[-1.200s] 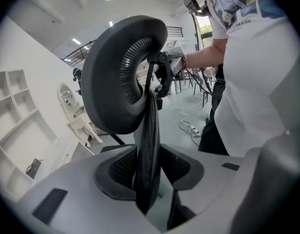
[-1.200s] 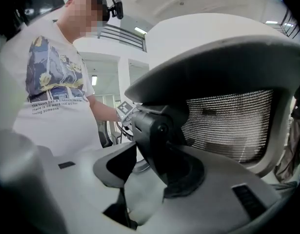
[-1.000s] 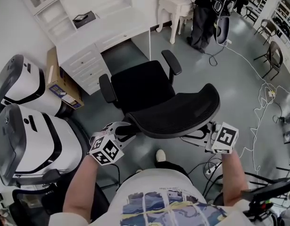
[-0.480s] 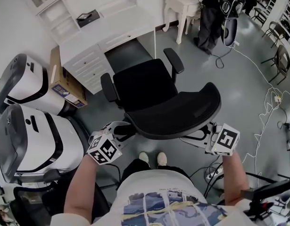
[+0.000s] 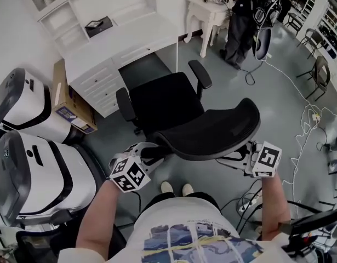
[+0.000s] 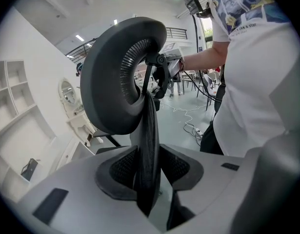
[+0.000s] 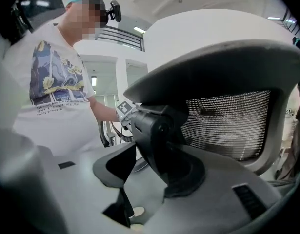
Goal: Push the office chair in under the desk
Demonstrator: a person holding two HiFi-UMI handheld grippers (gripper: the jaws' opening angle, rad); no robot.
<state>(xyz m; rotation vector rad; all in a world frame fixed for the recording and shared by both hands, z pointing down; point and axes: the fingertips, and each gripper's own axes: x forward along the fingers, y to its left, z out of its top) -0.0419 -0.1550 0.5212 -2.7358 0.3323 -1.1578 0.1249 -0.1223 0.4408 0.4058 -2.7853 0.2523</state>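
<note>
A black office chair (image 5: 164, 98) stands on the grey floor, its seat facing the white desk (image 5: 130, 29) and the dark kneehole (image 5: 143, 67). The curved mesh backrest (image 5: 212, 133) is nearest me. My left gripper (image 5: 142, 156) grips the backrest's left end; in the left gripper view the thin backrest edge (image 6: 149, 145) sits between both pads of this gripper (image 6: 147, 167), and the jaws are closing. My right gripper (image 5: 240, 159) holds the right end; the black frame piece (image 7: 157, 135) fills its jaws (image 7: 157, 165), which are opening slightly.
Two large white pod-shaped machines (image 5: 31, 169) (image 5: 23, 100) crowd the left. A cardboard box (image 5: 67, 100) leans by the desk drawers. At the back are a small white table (image 5: 212, 4) and a standing person (image 5: 239, 21). Cables (image 5: 302, 125) trail across the floor at right.
The person's feet have come together behind the chair. The backrest and both grippers have shifted slightly rightward in view; both grips stay on the backrest.
</note>
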